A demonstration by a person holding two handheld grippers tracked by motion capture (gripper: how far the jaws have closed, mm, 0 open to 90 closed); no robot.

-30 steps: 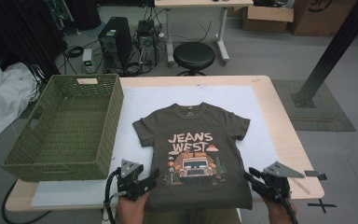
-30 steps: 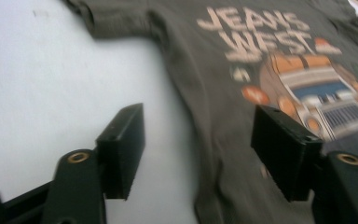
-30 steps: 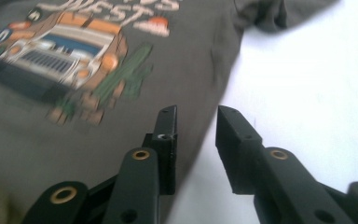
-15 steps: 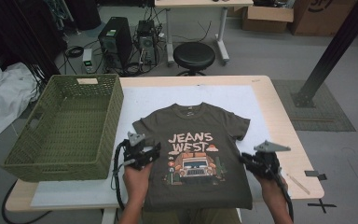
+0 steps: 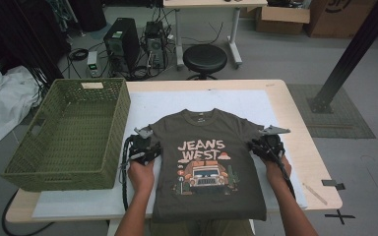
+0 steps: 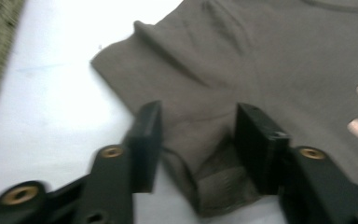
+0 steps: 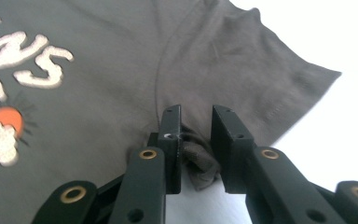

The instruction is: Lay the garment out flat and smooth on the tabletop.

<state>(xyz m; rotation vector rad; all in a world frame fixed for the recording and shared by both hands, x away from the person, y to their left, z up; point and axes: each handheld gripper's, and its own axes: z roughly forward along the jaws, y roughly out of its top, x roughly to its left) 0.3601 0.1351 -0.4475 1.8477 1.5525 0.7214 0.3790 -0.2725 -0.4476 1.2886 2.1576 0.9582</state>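
High view gives me a dark brown cotton T-shirt [image 5: 209, 162] with a "JEANS WEST" print, lying flat and face up on the white sheet [image 5: 231, 101] that covers the pale wooden surface [image 5: 302, 142]. Its collar points away from me and its hem reaches the near edge. My left tongs [image 5: 150, 146] sit at the shirt's left sleeve, my right tongs [image 5: 256, 146] at its right sleeve, one hand on each side of the chest print. A green woven rectangular basket [image 5: 74, 135] stands just beside the shirt on the left.

Left gripper view shows my left tongs [image 6: 198, 140] straddling the sleeve near the underarm; the jaws have just been closing, with the brown fabric bunched between them, yet I still see a gap on either side, so they are not gripping. Right gripper view shows my right tongs [image 7: 196, 135] drawn narrow with a small fold of sleeve hem between the jaws, though I cannot tell if it is truly pinched.
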